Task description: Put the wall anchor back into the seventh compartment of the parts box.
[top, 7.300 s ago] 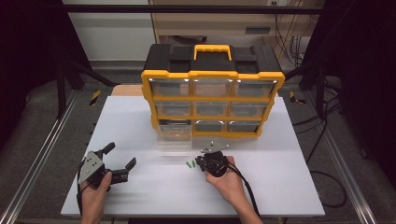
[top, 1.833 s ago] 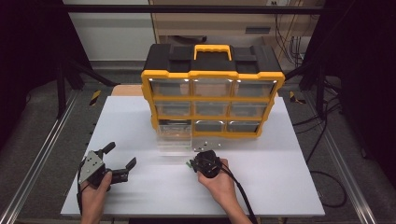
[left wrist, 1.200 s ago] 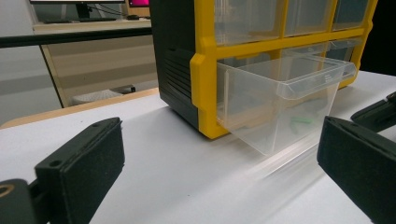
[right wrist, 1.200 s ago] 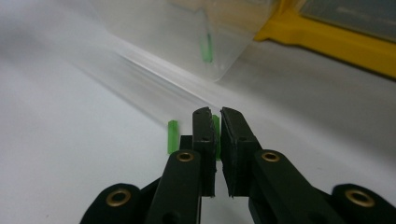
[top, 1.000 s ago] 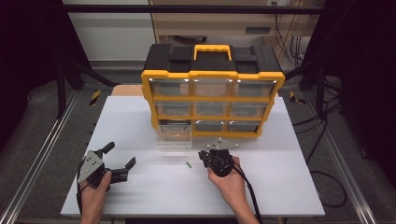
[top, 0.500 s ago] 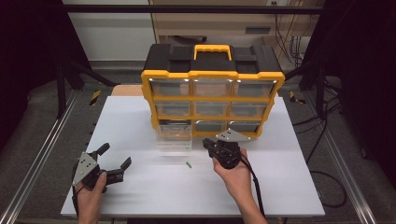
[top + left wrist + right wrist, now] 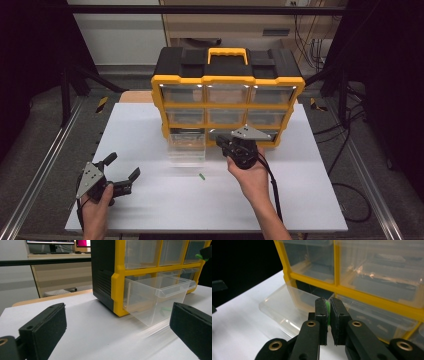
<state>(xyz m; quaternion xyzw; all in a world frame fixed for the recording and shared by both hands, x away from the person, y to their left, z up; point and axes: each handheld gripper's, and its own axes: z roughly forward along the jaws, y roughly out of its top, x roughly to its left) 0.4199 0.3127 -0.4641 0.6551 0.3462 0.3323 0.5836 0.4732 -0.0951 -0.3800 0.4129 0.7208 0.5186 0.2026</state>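
A yellow-and-black drawer cabinet stands at the back of the white table. Its bottom-left clear drawer is pulled out; small green pieces show through its wall. My right gripper hovers just right of that drawer, in front of the bottom row. It is shut on a small green piece, a sliver of which shows between the pads. Another green piece lies on the table before the drawer. My left gripper rests open at the front left, with nothing between its jaws.
The cabinet's other clear drawers are pushed in. Bare white table stretches between the two hands. Metal rails run along the table's sides, and a cable trails from the right gripper toward the front edge.
The right gripper has risen from the table and moved back toward the cabinet, still shut on the green piece. The left gripper has stayed where it was.
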